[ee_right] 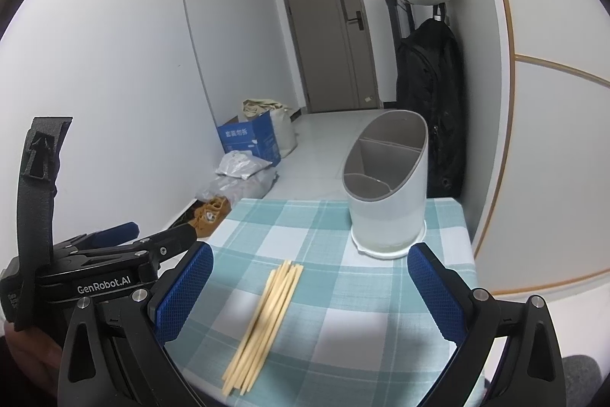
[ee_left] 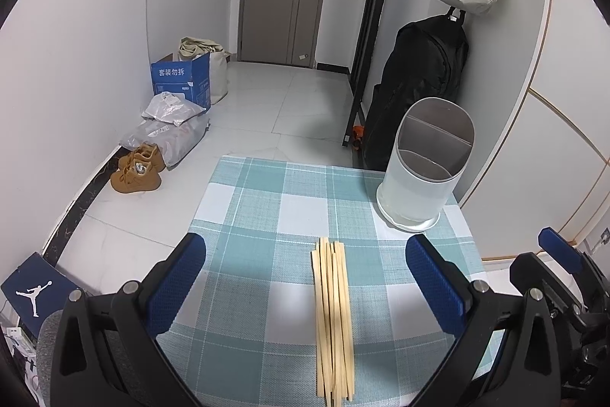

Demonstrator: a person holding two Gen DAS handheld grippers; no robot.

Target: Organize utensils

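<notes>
Checked tablecloth (ee_left: 267, 201) near tiled floor (ee_left: 305, 102)

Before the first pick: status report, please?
Both hand-held grippers open, left, right. Chopsticks bundled on cloth. Holder empty, upright. Nothing in the way.

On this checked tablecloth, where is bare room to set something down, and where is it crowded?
Bare cloth lies left of the chopsticks, out to the tablecloth left edge, and across the far strip left of the utensil holder. A narrower patch lies between chopsticks and holder. The far right corner is crowded by the holder. Both the left gripper and right gripper are open.
</notes>
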